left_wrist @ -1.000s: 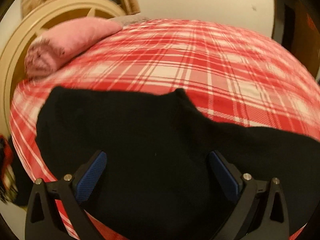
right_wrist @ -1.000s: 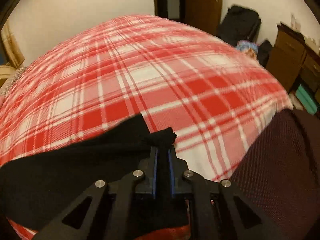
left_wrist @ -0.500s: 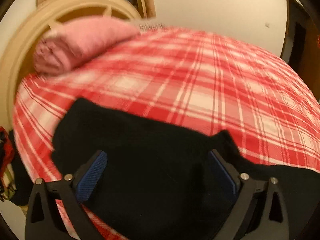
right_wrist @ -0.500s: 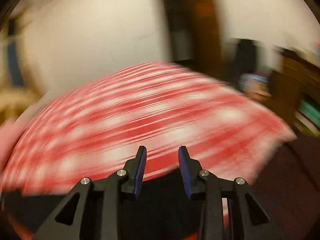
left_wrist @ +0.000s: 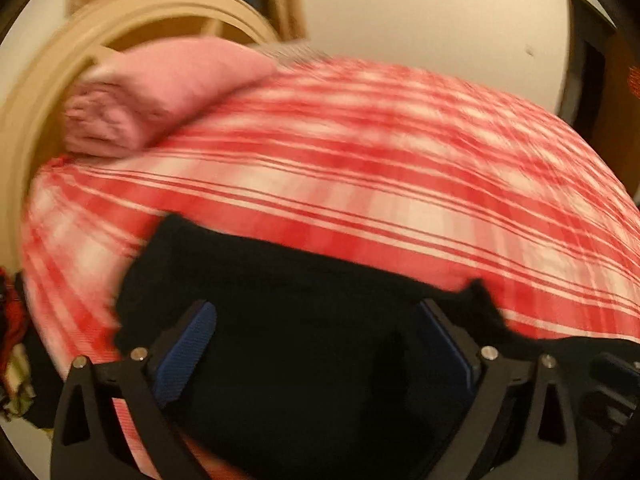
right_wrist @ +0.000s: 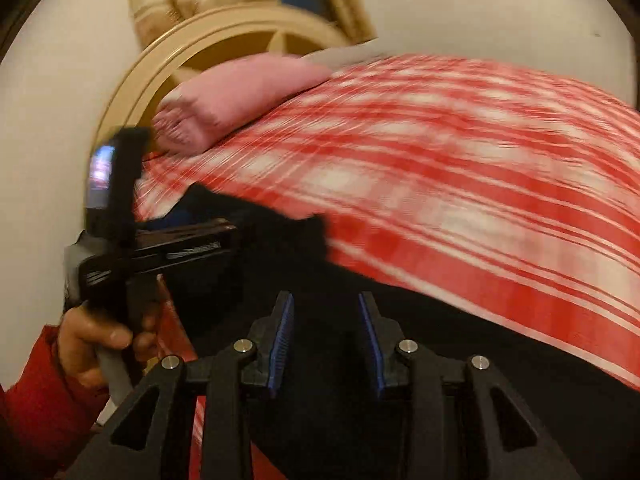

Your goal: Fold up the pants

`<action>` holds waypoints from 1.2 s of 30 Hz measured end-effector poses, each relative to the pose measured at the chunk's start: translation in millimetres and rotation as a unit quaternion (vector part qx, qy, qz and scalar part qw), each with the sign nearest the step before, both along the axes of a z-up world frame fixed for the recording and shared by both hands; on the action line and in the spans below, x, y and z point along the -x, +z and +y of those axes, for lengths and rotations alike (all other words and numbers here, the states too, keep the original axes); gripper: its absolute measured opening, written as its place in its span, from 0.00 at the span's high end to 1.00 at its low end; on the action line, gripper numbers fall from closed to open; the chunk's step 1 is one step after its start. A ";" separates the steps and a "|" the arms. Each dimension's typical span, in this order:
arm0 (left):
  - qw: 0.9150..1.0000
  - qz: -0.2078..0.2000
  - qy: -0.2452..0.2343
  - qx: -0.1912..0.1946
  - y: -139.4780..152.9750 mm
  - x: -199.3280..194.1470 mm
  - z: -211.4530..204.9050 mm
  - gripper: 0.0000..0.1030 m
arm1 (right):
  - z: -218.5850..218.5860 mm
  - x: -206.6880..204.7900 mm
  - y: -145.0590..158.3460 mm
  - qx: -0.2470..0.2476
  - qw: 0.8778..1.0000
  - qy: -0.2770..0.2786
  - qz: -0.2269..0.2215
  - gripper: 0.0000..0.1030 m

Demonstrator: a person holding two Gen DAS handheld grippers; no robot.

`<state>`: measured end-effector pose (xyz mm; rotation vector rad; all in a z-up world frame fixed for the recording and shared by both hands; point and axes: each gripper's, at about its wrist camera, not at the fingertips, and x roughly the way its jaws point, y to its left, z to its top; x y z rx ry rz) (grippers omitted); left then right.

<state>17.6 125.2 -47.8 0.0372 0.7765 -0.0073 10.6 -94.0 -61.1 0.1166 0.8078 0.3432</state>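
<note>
A: Left wrist view: the left gripper [left_wrist: 316,344] is spread wide over the black pants [left_wrist: 288,304], blue pads [left_wrist: 186,350] either side, nothing pinched between them. The pants lie on the near edge of the red plaid bedspread [left_wrist: 360,184].

B: A rolled pink blanket [left_wrist: 160,92] sits up by the cream headboard [left_wrist: 36,92], well apart from the pants. Everything is blurred.

A: Right wrist view: the right gripper [right_wrist: 326,336] is parted, a moderate gap, empty, hanging over the dark cloth [right_wrist: 360,360].

B: At the left a hand [right_wrist: 96,340] in a red sleeve [right_wrist: 36,392] holds the other tool's handle; that tool [right_wrist: 176,240] lies over the pants' far end.
</note>
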 end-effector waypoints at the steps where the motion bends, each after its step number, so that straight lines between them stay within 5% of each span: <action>1: 1.000 -0.008 0.018 -0.001 2.1 6.2 17.4 0.01 | 12.1 -7.8 -4.1 -0.001 1.000 0.012 0.003 0.66; 6: 0.995 -0.004 0.100 0.016 -6.6 22.9 96.7 0.02 | 51.9 -44.3 -37.7 0.040 0.998 0.031 0.047 0.67; 11: 0.984 0.020 0.151 0.095 -19.5 21.2 169.2 0.04 | 61.1 -32.1 -19.1 -0.004 1.000 0.030 0.001 0.66; 14: 0.981 0.027 0.146 0.128 -24.2 7.6 190.9 0.04 | 83.7 -17.5 -9.4 -0.032 0.996 0.076 -0.014 0.65; 17: 0.984 0.034 0.123 0.127 -26.2 -12.9 192.6 0.04 | 110.5 -13.4 -10.8 -0.032 0.992 0.124 -0.013 0.51; 25: 0.982 0.059 0.075 0.162 -34.7 -45.0 176.9 0.05 | 153.7 -9.5 -49.0 0.075 0.983 0.169 0.015 0.51; 26: 0.982 0.061 0.074 0.164 -35.7 -46.5 174.4 0.08 | 154.0 -7.2 -51.8 0.088 0.983 0.163 0.009 0.58; 27: 0.982 0.062 0.073 0.166 -36.8 -47.9 172.2 0.23 | 152.5 -6.2 -52.7 0.099 0.983 0.154 0.001 0.84; 28: 0.980 0.067 0.067 0.176 -38.3 -49.4 171.2 0.44 | 148.2 -8.0 -53.8 0.093 0.984 0.151 0.009 0.96; 31: 0.969 0.071 0.052 0.232 -37.1 -48.5 174.5 0.71 | 132.2 -10.4 -46.1 0.045 0.989 0.143 0.019 0.97; 36: 0.974 0.054 0.046 0.214 -16.7 -35.4 167.8 0.82 | 121.2 -4.6 -34.7 0.013 0.989 0.146 0.025 0.97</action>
